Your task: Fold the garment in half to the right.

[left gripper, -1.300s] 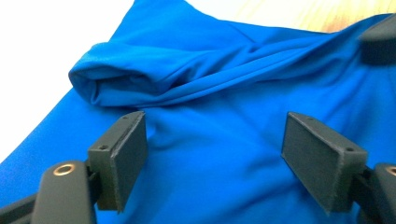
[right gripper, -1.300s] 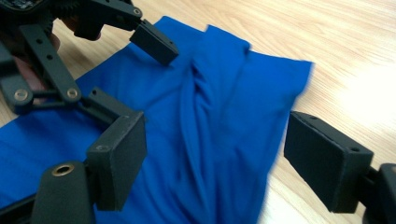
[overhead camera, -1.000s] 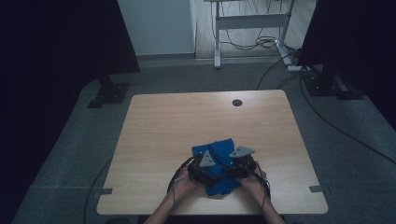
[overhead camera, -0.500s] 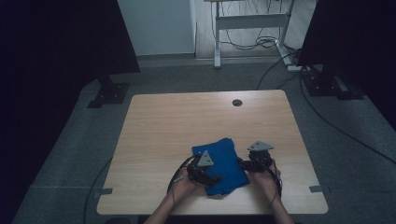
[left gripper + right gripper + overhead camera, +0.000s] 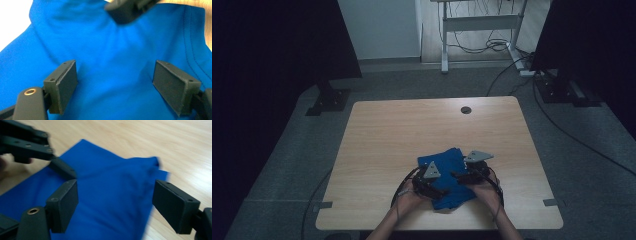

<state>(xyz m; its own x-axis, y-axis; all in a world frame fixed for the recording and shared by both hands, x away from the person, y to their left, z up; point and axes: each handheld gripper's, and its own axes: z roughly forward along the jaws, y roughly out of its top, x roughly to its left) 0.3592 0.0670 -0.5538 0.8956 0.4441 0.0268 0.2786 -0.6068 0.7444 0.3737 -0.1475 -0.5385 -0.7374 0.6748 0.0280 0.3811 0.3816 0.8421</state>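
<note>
A folded blue cloth (image 5: 446, 176) lies on the wooden table (image 5: 402, 135) near its front edge. My left gripper (image 5: 441, 191) reaches onto the cloth's near left part, open. In the left gripper view its pads (image 5: 62, 83) hover wide apart over the blue cloth (image 5: 112, 57), clamping nothing. My right gripper (image 5: 458, 176) comes in from the right, also open, just above the cloth. The right gripper view has the right gripper (image 5: 115, 195) over the cloth (image 5: 105, 195), near its right edge, with the left gripper (image 5: 27, 145) at the upper left.
A small dark round hole (image 5: 466, 109) sits near the table's far edge. Bare wood stretches beyond and to both sides of the cloth. Dark screen stands (image 5: 329, 97) and cables (image 5: 557, 125) are on the floor behind the table.
The cloth, bunched up a second ago, now lies flatter. My right gripper swung out to the right off the cloth, then came back left over its right part. The left gripper stayed put.
</note>
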